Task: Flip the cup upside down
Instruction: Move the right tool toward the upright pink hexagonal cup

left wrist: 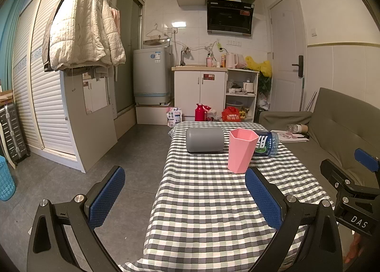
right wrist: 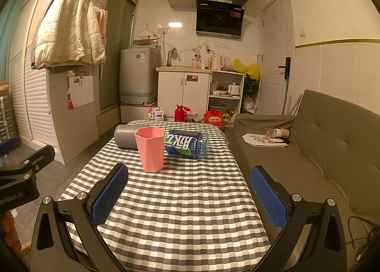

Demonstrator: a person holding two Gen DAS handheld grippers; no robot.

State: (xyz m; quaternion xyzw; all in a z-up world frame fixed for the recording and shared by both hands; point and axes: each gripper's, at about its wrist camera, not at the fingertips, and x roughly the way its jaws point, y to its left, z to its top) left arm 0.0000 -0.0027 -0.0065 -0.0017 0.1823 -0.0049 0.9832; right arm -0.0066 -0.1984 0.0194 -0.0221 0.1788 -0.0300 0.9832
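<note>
A pink faceted cup point(left wrist: 240, 150) stands upright, mouth up, on the checkered tablecloth point(left wrist: 213, 200). It also shows in the right wrist view point(right wrist: 151, 148). My left gripper point(left wrist: 185, 177) is open and empty, held near the table's left front, short of the cup. My right gripper point(right wrist: 188, 177) is open and empty, over the table's near half, with the cup ahead and left of it. The right gripper also shows at the right edge of the left wrist view point(left wrist: 351, 177).
A grey cylinder point(left wrist: 204, 139) lies on its side behind the cup. A blue-labelled water bottle point(right wrist: 187, 145) lies on its side to the cup's right. A grey sofa point(right wrist: 308, 153) runs along the table's right. Floor lies to the left.
</note>
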